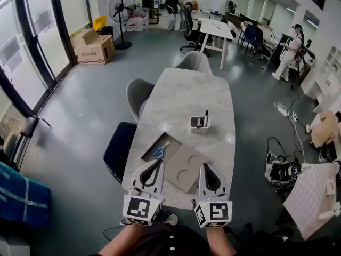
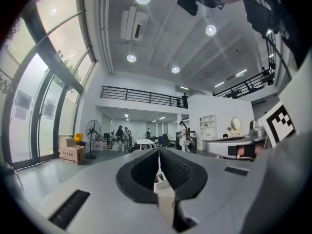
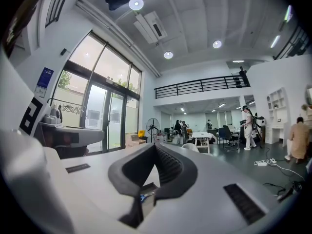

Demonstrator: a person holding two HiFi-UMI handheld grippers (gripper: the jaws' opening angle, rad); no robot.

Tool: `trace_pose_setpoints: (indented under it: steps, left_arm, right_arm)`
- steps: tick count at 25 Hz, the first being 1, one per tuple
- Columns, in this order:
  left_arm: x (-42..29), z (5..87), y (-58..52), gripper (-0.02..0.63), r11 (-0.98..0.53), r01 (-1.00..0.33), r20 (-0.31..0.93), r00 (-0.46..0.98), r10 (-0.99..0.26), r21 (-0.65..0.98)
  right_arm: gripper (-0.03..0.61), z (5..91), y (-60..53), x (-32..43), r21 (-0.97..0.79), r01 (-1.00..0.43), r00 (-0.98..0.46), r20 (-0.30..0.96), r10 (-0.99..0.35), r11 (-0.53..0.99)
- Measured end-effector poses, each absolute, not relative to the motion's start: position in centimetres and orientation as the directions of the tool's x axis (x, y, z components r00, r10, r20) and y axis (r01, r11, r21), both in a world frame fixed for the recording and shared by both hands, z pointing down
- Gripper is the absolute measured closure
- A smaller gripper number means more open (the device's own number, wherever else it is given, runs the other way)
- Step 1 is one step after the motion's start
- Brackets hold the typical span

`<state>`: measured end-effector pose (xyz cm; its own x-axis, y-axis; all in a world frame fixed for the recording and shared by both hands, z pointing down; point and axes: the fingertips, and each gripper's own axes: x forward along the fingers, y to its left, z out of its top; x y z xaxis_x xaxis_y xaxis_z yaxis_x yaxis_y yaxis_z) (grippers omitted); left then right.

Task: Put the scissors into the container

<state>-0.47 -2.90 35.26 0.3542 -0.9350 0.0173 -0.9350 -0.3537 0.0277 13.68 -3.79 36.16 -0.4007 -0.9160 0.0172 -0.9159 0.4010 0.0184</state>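
Blue-handled scissors lie flat on a brown cardboard sheet near the front left of the marble table. The container is a small white box farther back, toward the right, with a black pen standing in it. My left gripper hovers just in front of the scissors, shut and empty. My right gripper is beside it over the cardboard, also shut with nothing held. In the right gripper view the scissors show below the jaws. In the left gripper view the container shows there.
A second cardboard piece with two round cutouts lies under the right gripper. Chairs stand along the table's left side and another at its far end. A bag and cables lie on the floor to the right.
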Motion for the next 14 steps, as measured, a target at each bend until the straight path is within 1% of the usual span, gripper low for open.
trace_pose_setpoints:
  steps: [14]
  left_arm:
    - [-1.11, 35.68, -2.64, 0.592, -0.342, -0.939, 0.025, 0.343, -0.939, 0.023]
  right_arm:
    - [0.581, 36.38, -3.71, 12.77, 0.025, -0.912, -0.41, 0.013, -0.912, 0.41]
